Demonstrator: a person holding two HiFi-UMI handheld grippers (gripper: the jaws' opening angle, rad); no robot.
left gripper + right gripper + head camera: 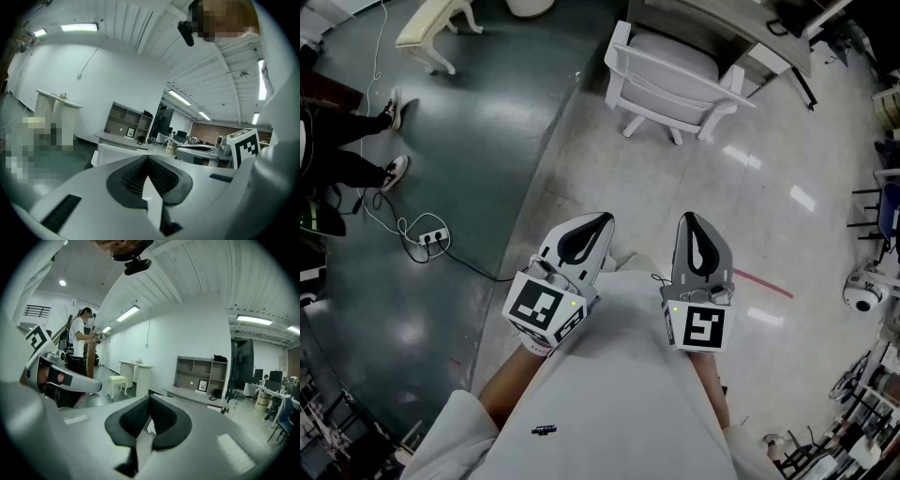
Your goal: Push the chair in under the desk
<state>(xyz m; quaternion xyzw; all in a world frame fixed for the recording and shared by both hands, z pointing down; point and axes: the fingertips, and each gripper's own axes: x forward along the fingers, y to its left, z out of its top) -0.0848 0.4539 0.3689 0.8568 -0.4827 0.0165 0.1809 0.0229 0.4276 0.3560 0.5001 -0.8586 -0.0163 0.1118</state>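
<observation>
A white chair [670,84] stands on the pale floor ahead of me, its backrest toward me and its seat partly under the desk [741,28] at the top of the head view. My left gripper [603,222] and right gripper [688,218] are held side by side close to my body, well short of the chair, both pointing at it. Both are shut with nothing between the jaws. In the left gripper view the chair [115,153] shows beyond the closed tips [147,157], in front of the desk [119,139].
A cream stool [431,33] stands at the far left. A person's feet [394,141] and a power strip with cables [431,237] are on the dark floor at left. A red tape line [764,284] and a white dome device [862,292] lie to the right.
</observation>
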